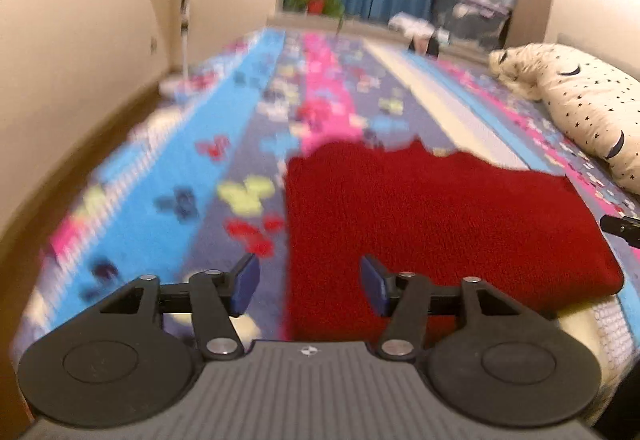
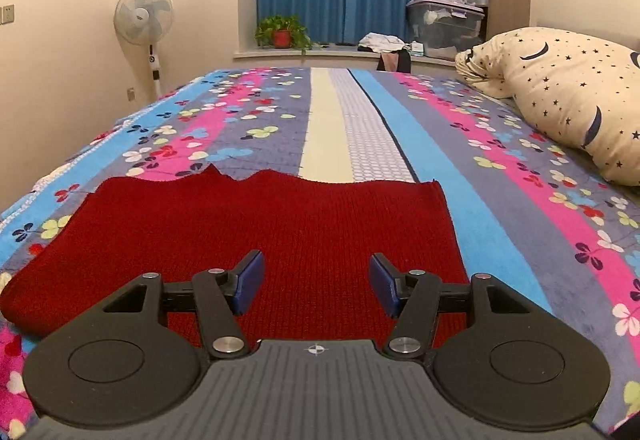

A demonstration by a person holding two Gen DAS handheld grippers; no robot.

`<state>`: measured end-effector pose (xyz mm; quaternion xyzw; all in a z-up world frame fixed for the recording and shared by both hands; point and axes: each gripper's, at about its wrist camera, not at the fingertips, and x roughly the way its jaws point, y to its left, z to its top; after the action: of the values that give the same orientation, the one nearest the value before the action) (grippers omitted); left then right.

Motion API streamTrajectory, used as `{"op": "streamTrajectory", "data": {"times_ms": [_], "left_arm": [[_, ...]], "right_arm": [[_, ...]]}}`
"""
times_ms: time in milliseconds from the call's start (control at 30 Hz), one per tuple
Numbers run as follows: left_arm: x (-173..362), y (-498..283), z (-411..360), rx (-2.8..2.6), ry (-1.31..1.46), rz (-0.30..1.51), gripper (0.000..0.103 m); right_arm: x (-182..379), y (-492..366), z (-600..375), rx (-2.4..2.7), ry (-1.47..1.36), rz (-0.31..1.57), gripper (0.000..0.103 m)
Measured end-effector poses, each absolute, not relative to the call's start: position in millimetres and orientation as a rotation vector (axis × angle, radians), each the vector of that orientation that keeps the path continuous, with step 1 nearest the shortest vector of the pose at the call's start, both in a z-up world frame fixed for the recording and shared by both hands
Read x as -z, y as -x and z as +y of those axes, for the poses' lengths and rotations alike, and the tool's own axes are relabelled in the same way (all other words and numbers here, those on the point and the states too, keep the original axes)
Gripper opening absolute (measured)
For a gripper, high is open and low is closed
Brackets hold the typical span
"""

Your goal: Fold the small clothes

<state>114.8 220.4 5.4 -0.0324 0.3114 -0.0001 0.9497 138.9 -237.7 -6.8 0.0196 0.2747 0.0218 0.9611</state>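
1. We see the left gripper [image 1: 310, 286] and right gripper [image 2: 316, 286] with jaws apart, both empty.
2. Under them one red knitted garment [image 2: 256, 236] lies flat on the striped floral bedspread [image 2: 496, 175].
3. We judge it soft, light and floppy, best pinched at a corner or hem.
4. One star-print pillow [image 2: 568, 95] lies beyond the garment.
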Motion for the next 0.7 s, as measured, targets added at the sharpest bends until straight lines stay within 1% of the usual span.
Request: {"op": "streamTrajectory", "data": {"times_ms": [67, 100, 133, 167, 267, 500, 700], "left_arm": [[-10, -111, 233, -0.011, 0.035, 0.587, 0.063], [-7, -111, 241, -0.027, 0.043, 0.577, 0.062], [-5, -111, 247, -0.035, 0.079, 0.584, 0.061], [-4, -112, 254, -0.038, 0.134, 0.591, 0.061], [-4, -110, 257, -0.054, 0.178, 0.556, 0.061], [-6, -109, 239, -0.033, 0.083, 0.535, 0.062], [-5, -110, 256, -0.077, 0.181, 0.527, 0.062]], "right_arm": [[7, -139, -229, -0.069, -0.019, 0.554, 0.056], [7, -139, -225, -0.083, -0.016, 0.551, 0.037], [8, -140, -222, -0.094, -0.014, 0.551, 0.01], [8, -139, -218, -0.105, -0.013, 0.55, 0.001], [4, -134, -205, -0.13, 0.005, 0.51, 0.0], [7, -129, -179, -0.187, 0.043, 0.498, 0.001], [14, -120, -136, -0.258, 0.051, 0.506, 0.001]]}}
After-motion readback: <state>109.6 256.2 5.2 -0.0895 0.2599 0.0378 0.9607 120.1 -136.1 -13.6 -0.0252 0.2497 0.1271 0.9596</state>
